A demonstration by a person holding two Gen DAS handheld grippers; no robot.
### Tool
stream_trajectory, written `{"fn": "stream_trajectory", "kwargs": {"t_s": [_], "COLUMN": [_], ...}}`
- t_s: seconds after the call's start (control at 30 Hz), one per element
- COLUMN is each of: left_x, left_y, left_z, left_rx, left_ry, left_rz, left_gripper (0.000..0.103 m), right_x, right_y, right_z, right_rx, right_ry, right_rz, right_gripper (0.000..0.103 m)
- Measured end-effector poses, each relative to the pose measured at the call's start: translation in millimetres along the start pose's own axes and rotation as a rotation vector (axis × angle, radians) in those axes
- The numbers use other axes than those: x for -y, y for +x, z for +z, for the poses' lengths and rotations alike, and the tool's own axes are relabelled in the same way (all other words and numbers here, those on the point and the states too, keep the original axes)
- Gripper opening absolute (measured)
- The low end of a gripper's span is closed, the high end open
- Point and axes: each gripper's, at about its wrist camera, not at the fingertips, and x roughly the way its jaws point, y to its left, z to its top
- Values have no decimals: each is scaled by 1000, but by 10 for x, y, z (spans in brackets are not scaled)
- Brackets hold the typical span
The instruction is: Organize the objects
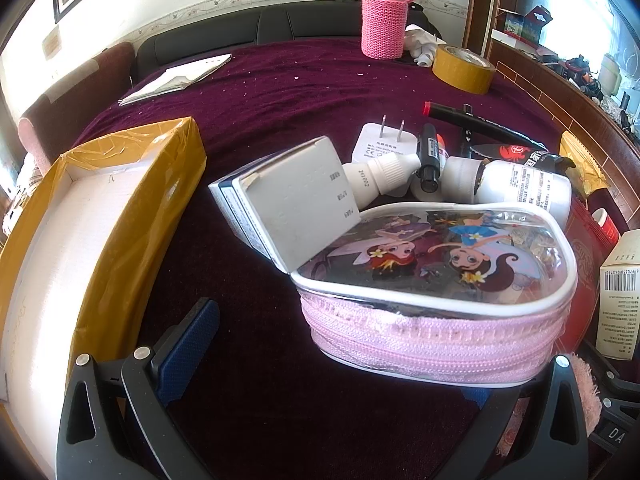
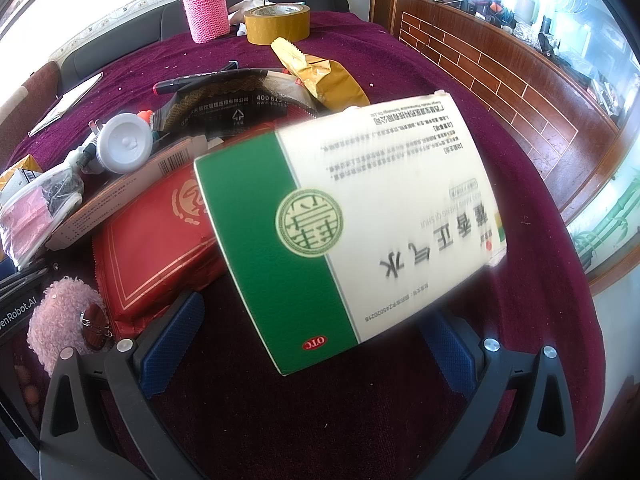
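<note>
- One yellow-taped tray (image 1: 100,216) sits by the table's left edge.
- One green-and-white medicine box (image 2: 352,224), blurred, is above the cloth near the right gripper (image 2: 316,344), whose jaws gape with no contact seen.
- One pink zip pouch (image 1: 436,288): left gripper (image 1: 344,344) wide around it.
- Two white dropper bottles (image 1: 380,170) lie mid-table.

Both cameras ride low behind their fingers, looking forward and slightly down across the tabletop (image 1: 280,80) toward the far wall. The left wrist view sits close over a pink cartoon pouch (image 1: 436,292); the right wrist view is nearer still to a green-and-white box (image 2: 352,224) (its print blurred). Shared between them: the pink knitted flask (image 1: 383,20) (image 2: 206,8) and tape roll (image 1: 464,68) (image 2: 278,22) at the far edge.
</note>
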Motion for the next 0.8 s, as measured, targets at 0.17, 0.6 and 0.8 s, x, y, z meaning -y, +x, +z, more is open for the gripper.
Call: {"fn": "stream_trajectory", "kwargs": {"t_s": [0.17,0.6,0.8], "left_x": [-2,1,2], "left_y": [-4,0,-2], "left_z": [-8,0,0], "left_rx": [0,0,0], "left_ry": [1,1,2], "left_rz": [0,-1,-1], "left_gripper": [102,102,102], "right_x": [10,44,33], "right_y": [-25,-40,-38], "right_z": [-12,-14,-24], "right_rx": [0,-1,-1], "right_ry": [0,15,7], "right_rz": [0,-7,6], "right_gripper": [103,103,103]}}
